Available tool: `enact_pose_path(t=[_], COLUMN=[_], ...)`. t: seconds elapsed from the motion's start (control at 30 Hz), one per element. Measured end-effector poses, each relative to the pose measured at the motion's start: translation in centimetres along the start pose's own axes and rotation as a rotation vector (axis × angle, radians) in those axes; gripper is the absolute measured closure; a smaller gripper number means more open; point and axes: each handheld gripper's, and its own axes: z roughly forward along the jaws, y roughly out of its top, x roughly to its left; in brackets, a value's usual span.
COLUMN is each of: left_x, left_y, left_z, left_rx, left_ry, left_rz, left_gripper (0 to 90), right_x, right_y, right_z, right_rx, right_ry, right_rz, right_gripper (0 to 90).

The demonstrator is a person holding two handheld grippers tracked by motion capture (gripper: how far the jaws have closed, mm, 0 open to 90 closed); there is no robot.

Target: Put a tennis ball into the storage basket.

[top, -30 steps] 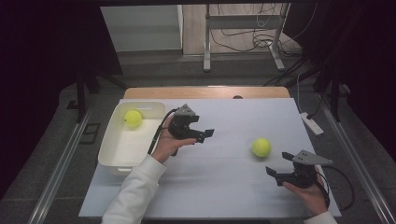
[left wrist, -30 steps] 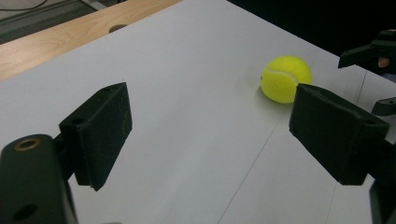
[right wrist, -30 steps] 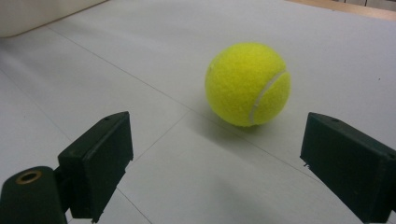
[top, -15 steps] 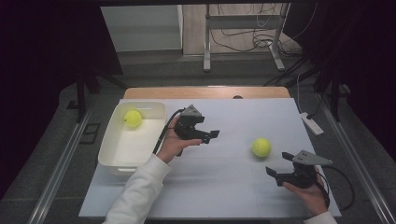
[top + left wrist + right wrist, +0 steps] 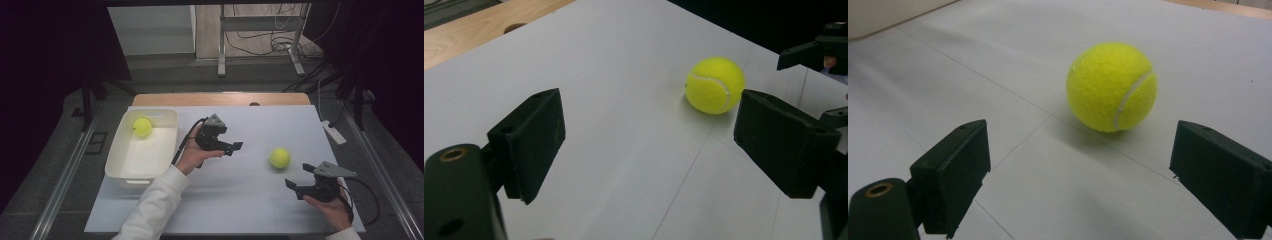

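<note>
The left tool (image 5: 235, 146) has shifted toward the fuzzy round ball (image 5: 279, 157), jaws apart.

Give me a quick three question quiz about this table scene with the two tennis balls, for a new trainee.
1. True or false: the yellow felt tennis ball on the white table sheet lies between the fingers of the left gripper.
2. Which holds the other yellow tennis ball? A: the white plastic rectangular tub. B: the right gripper. C: the bare wooden table edge.
3. Fill in: the fingers of both grippers are ____.

Key: 1. False, it lies on the sheet ahead of them, untouched. 2. A. 3. Open, nothing between them.
</note>
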Motion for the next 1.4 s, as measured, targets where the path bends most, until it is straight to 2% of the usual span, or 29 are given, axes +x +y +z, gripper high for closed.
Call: enact_pose_path(t=[1.27, 1.4], left_x=[-1.1, -1.5], left_y=[0.5, 0.7], left_z=[2.9, 3.3], left_rx=[0.030, 0.038], left_ry=[-0.049, -0.054], left_rz=[0.015, 0.022], left_gripper=[14.0, 14.0], right_x=[-0.1, -0.1], right_y=[-0.3, -0.4], right_z=[-0.5, -0.8], right_rx=[0.000, -0.007], right_ry=[-0.016, -0.018], right_rz=[0.012, 0.014], right_gripper=[9.2, 9.2])
